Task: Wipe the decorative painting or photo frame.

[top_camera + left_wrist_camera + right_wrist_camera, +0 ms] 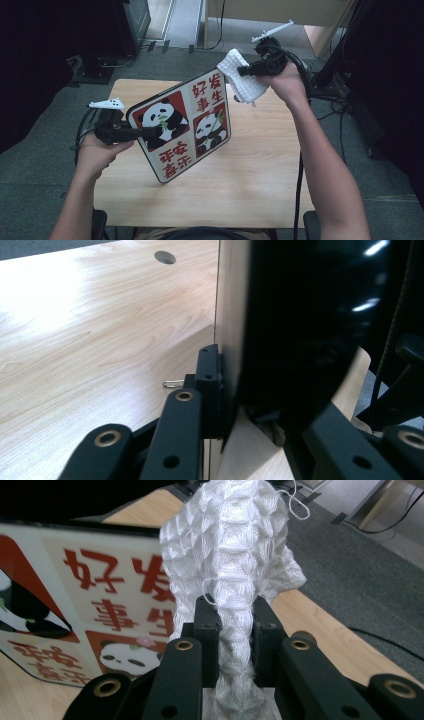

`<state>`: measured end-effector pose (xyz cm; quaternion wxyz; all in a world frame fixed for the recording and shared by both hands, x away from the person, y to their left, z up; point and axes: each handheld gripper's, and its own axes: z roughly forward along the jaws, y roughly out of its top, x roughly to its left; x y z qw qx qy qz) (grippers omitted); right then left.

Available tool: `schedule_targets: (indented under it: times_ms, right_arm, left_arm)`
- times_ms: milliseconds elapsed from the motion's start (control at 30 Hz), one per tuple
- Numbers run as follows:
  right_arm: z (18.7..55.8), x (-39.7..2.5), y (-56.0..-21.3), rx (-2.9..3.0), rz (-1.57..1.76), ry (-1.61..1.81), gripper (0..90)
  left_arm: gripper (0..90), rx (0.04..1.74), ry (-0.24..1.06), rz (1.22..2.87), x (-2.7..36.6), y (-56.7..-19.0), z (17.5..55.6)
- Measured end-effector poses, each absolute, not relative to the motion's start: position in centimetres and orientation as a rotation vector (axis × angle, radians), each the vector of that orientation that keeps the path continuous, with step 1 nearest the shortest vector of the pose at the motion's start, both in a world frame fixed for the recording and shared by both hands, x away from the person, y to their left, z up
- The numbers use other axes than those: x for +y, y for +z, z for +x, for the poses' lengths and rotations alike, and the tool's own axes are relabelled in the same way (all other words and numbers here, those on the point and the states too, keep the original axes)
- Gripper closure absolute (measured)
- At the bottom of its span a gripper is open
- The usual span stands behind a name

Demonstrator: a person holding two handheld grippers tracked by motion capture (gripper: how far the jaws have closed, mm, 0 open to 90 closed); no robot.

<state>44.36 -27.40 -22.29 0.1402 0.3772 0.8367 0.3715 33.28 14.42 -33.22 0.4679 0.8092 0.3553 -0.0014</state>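
Observation:
A square board [182,127] printed with pandas and red Chinese characters is held tilted above the wooden table [260,170]. My left gripper [145,132] is shut on its left edge; the left gripper view looks along the board's thin edge [227,340] pinched between the jaws. My right gripper [245,71] is shut on a white waffle-weave cloth [240,76], held by the board's upper right corner. In the right gripper view the cloth [232,565] bunches up from between the jaws, with the board's printed face [95,605] at the left. Whether cloth and board touch is unclear.
The table has a round cable hole [165,257] near its far edge. Grey carpet [50,150] surrounds the table. Dark equipment [125,25] and cables [345,125] stand at the back and right. A light wooden cabinet [280,12] sits at the far side.

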Motion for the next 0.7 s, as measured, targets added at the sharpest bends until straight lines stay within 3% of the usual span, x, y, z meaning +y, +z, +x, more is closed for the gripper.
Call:
schedule_targets:
  times_ms: [700]
  right_arm:
    - [45.2,-22.4,-19.9,2.435,0.984,1.096,78.3]
  left_arm:
    - [80.2,0.826,-0.010,1.993,14.7,-33.4,33.6]
